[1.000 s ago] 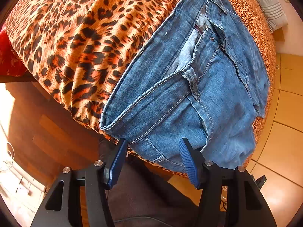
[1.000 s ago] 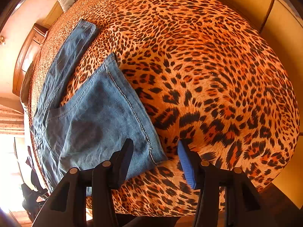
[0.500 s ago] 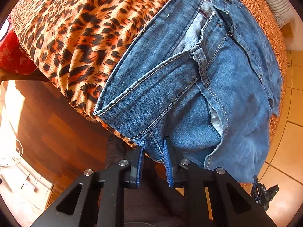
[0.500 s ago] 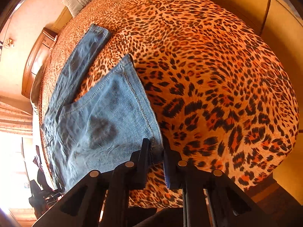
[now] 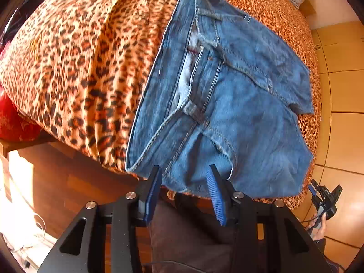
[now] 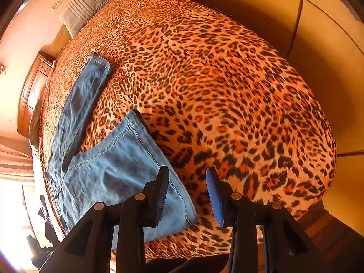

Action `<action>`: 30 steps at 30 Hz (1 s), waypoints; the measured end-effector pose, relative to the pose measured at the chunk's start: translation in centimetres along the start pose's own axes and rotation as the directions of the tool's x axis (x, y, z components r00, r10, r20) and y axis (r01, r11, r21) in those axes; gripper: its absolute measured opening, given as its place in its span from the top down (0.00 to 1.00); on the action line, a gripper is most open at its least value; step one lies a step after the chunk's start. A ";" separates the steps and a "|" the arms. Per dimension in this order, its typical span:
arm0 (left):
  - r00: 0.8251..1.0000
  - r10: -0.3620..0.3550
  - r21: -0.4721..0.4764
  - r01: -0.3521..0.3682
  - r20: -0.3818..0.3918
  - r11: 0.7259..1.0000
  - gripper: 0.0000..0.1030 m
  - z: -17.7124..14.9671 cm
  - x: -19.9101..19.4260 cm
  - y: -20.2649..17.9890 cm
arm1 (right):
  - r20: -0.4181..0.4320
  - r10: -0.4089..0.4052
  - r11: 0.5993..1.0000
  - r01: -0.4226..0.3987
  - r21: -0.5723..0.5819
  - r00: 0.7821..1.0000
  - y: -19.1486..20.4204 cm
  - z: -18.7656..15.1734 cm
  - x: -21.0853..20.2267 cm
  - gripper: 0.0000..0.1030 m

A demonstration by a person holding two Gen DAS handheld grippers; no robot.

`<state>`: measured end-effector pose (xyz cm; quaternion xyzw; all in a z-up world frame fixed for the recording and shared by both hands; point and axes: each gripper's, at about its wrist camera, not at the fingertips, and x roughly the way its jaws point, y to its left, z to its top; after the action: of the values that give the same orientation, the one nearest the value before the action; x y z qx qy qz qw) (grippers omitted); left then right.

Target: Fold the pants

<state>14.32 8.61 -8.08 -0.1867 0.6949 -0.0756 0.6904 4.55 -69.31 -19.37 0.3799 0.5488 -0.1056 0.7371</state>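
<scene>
Blue jeans (image 5: pixel 227 104) lie flat on a leopard-print bed (image 5: pixel 79 63). In the left wrist view the waistband end hangs a little over the bed's near edge. My left gripper (image 5: pixel 185 180) is open, its jaws either side of the waistband corner, holding nothing. In the right wrist view the two legs (image 6: pixel 109 170) spread apart, the nearer hem at the bed's edge. My right gripper (image 6: pixel 187 183) is open just above that hem's corner, with the left finger (image 6: pixel 160 195) over the denim.
A striped pillow (image 6: pixel 82 9) lies at the head of the bed by a wooden headboard (image 6: pixel 34 91). Pale wardrobe doors (image 6: pixel 318 34) stand beyond the bed. Wooden floor (image 5: pixel 56 182) and the bed's edge lie below the left gripper. A red cloth (image 5: pixel 16 125) shows at the left.
Both grippers were open a second ago, closed on the jeans' corners half a second ago, and have opened again now. The jeans lie slightly shifted on the bed.
</scene>
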 end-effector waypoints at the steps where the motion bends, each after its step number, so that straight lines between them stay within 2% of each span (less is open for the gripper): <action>1: 1.000 0.000 0.001 0.000 0.026 1.000 0.45 1.2 -0.6 -0.4 | 0.004 0.007 1.000 -0.007 -0.009 1.000 0.8 0.8 0.1 0.64; 2: 0.999 -0.005 -0.006 0.006 0.045 1.000 0.39 2.7 -0.9 -0.9 | 0.005 0.013 1.000 -0.012 -0.021 1.000 1.7 1.6 0.2 0.64; 4: 0.997 -0.032 -0.017 0.033 0.067 0.999 0.38 5.3 -1.1 -1.9 | 0.008 0.029 0.998 -0.029 -0.054 1.000 4.2 3.3 0.7 0.62; 5: 0.997 -0.038 -0.017 0.039 0.070 0.999 0.38 6.8 -1.0 -2.5 | 0.006 0.038 0.997 -0.037 -0.074 0.999 5.6 4.3 1.0 0.59; 8: 0.996 -0.001 -0.017 0.003 0.084 1.000 0.37 10.8 -0.6 -4.1 | 0.011 0.053 0.988 -0.051 -0.143 0.999 10.2 7.3 1.9 0.50; 11: 0.997 0.035 -0.024 -0.033 0.063 0.999 0.37 14.6 0.2 -5.4 | 0.027 0.062 0.978 -0.056 -0.199 0.998 14.6 10.9 2.9 0.49; 14: 0.998 0.027 -0.060 -0.024 0.050 0.998 0.37 17.8 0.7 -6.3 | 0.048 0.071 0.971 -0.058 -0.231 0.996 18.4 14.8 4.0 0.38; 16: 0.998 0.026 -0.083 -0.022 0.048 0.996 0.37 19.7 1.4 -6.8 | 0.058 0.061 0.968 -0.045 -0.249 0.996 20.6 17.1 5.2 0.36; 22: 0.995 0.013 -0.171 0.005 0.103 0.985 0.37 25.6 1.6 -6.2 | 0.030 0.018 0.949 -0.008 -0.315 0.999 26.2 22.4 10.1 0.36; 26: 0.997 0.036 -0.220 -0.021 0.068 0.975 0.37 28.2 3.9 -4.3 | -0.002 -0.041 0.927 0.037 -0.373 0.999 28.8 24.9 14.2 0.36; 30: 0.996 0.076 -0.233 -0.064 0.046 0.970 0.37 29.0 5.6 -2.5 | -0.012 -0.043 0.915 0.034 -0.402 0.999 30.8 27.0 16.9 0.35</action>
<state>43.48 8.66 -13.45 -0.2432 0.6861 0.0354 0.6848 48.15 -61.92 -17.78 0.2108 0.5736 -0.0014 0.7916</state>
